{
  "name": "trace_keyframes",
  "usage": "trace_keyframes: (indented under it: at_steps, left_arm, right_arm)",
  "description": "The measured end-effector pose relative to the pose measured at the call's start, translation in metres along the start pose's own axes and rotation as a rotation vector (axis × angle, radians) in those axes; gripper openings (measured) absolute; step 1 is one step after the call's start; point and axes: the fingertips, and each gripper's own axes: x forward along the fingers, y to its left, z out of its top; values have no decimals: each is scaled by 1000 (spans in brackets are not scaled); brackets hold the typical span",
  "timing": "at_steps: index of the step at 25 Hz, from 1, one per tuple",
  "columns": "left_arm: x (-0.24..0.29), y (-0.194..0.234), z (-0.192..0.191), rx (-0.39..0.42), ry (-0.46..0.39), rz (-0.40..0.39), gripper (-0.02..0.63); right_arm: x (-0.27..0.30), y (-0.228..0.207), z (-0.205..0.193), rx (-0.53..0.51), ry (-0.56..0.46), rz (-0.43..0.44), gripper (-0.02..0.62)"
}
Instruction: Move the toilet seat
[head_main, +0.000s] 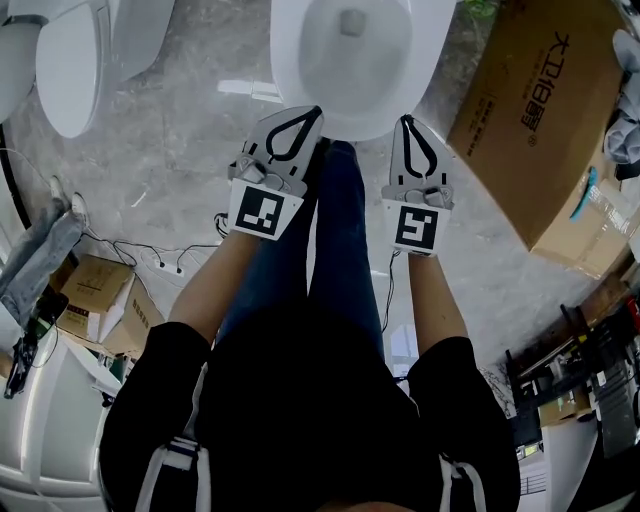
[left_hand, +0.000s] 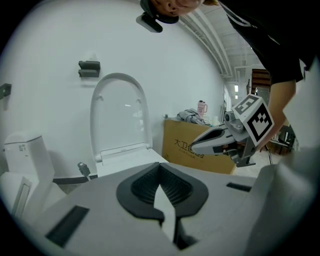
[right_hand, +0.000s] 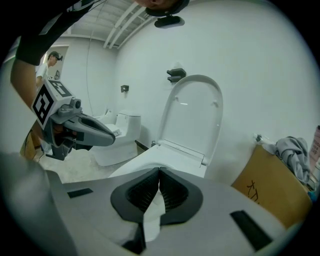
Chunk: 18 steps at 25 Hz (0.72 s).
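Standing upright beyond left gripper (left_hand: 160, 169) and right gripper (right_hand: 159, 172): toilet seat (left_hand: 119, 115)

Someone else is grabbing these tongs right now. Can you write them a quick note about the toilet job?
Left tongs: shut, empty, at the bowl's front rim.
Right tongs: shut, empty, beside them.
Toilet seat: stands up at the back of the bowl, untouched.
Done: nothing visible yet.
Left: probably open the tongs, take the seat, move it.
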Motion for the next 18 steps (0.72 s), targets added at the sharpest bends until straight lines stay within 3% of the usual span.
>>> trace_keyframes:
  at_steps: [8,12,18]
  left_arm:
    - [7,-1,-28,3,53,-5,6]
    - [11,-1,-39,60,84,-35,6]
    - [12,1,-59,64,122,-38,6]
  right_arm:
    - [7,4,-22,8,32,8,21]
    - [12,5,-33,16,51,10,22]
    - [17,10,-52,15,88,16,21]
